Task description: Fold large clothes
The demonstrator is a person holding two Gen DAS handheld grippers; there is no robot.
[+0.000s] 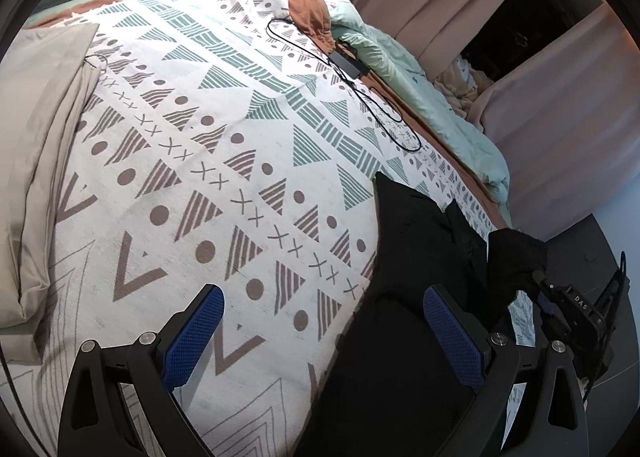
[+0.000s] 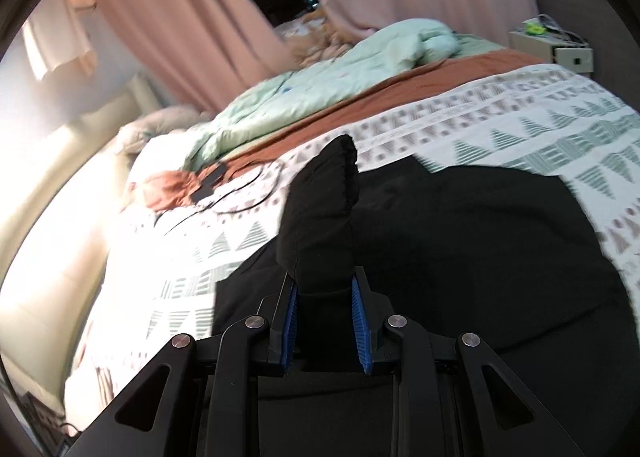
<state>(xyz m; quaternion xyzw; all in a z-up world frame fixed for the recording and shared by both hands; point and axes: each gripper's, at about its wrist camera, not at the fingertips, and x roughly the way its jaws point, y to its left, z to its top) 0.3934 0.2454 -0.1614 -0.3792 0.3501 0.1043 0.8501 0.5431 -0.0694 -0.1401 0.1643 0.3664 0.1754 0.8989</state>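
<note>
A large black garment (image 1: 404, 265) lies on the patterned bedspread (image 1: 208, 145) at the bed's right side. My left gripper (image 1: 323, 297) hovers open over the garment's left edge, with nothing between its blue pads (image 1: 192, 337). In the left wrist view my right gripper (image 1: 560, 297) shows at the far right, lifting a fold of the black cloth. In the right wrist view that gripper (image 2: 324, 281) is shut on a bunched corner of the black garment (image 2: 480, 241), and this corner stands up in a peak between the fingers.
A grey folded cloth (image 1: 44, 145) lies at the bed's left. A black cable with a power adapter (image 1: 346, 63) runs across the far side of the bedspread. A mint duvet (image 2: 320, 89) is heaped along the far edge, before pink curtains (image 2: 192, 17). A nightstand (image 2: 560, 49) stands beyond.
</note>
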